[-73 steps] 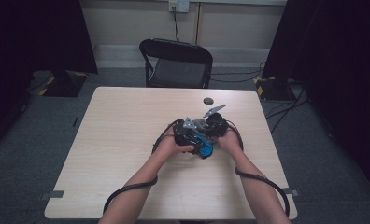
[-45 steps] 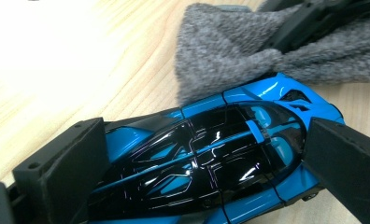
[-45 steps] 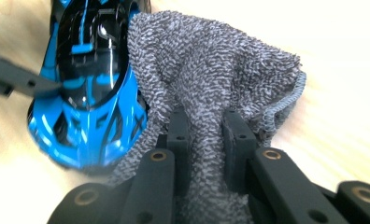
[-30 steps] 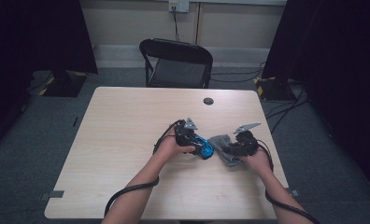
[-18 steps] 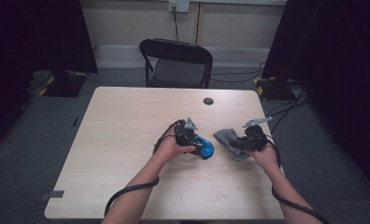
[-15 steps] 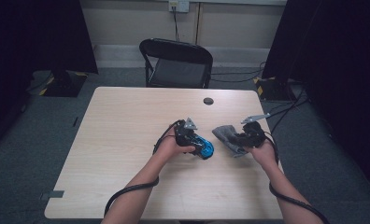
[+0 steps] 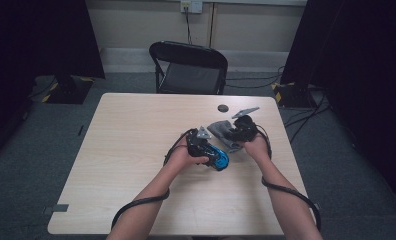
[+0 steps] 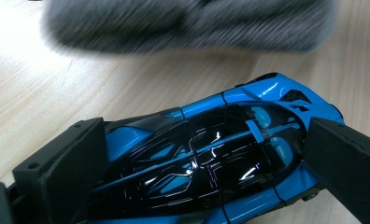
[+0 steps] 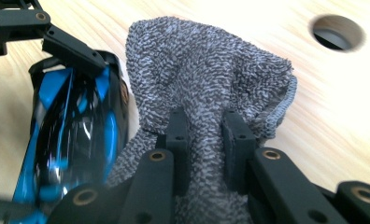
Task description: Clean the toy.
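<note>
Two sets of tongs are at work here, and we read the job as wiping a toy car with a cloth. Our left tongs [image 7: 206, 150] are clamped on the blue car [image 7: 217, 157], which sits low over the bench [image 7: 136, 150] near its middle; they have kept their place. What has changed is on the right: a second ago our right tongs [image 7: 231, 132] and the grey cloth [image 7: 221, 131] were out toward the bench's right edge, level with the car, and now they have swung back in and forward, so the cloth lies just beyond and beside the car. We judge that a fresh wiping pass is about to begin, not that the cleaning is done.

From the high view we get the layout, plus a small dark hole [image 7: 222, 108] in the bench and a black chair [image 7: 188, 67] behind it. From the left gripper view we see the car [image 8: 206, 154] squeezed nose to tail between the jaws, the cloth [image 8: 188, 23] a blur above. From the right gripper view we see the right tongs [image 9: 205, 140] pinched tight on a fold of cloth [image 9: 211, 84], the car [image 9: 75, 140] close alongside.
</note>
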`<action>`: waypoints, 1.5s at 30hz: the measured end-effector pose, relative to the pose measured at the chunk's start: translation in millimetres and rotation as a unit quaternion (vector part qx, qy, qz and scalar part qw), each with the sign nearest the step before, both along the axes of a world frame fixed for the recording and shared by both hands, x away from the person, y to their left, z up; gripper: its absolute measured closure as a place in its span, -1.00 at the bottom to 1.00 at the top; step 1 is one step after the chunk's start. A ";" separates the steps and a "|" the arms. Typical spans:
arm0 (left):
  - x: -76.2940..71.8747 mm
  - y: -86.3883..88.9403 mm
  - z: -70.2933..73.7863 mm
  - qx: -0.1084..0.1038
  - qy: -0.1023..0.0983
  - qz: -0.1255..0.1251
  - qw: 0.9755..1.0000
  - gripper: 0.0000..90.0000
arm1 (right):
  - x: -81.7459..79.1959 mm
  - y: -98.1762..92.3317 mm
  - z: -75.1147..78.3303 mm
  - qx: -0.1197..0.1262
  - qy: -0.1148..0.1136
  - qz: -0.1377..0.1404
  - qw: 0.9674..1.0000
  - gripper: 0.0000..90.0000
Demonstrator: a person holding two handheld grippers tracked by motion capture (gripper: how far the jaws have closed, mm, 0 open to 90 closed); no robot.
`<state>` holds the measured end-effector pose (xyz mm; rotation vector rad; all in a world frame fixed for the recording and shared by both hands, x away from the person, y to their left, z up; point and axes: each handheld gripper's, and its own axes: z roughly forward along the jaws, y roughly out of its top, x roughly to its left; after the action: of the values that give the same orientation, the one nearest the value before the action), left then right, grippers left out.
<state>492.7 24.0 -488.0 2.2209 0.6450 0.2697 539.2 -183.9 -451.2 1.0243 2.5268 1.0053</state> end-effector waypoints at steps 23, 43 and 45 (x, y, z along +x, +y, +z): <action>-1.1 0.0 -0.7 -0.002 -0.004 0.001 1.000 -1.00 | 11.2 44.4 -28.9 -0.037 0.003 0.017 0.999 0.25; -2.0 -0.6 -0.6 -0.002 -0.004 0.004 1.000 -1.00 | -9.0 20.0 -22.2 -0.012 0.024 -0.052 0.998 0.04; -2.2 -0.4 -0.9 -0.003 -0.005 0.003 1.000 -1.00 | -6.2 20.8 -26.3 -0.016 0.026 -0.049 0.998 0.08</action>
<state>490.5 23.5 -489.0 2.2099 0.6472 0.2810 532.9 -163.1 -477.5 1.1668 2.4980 0.9197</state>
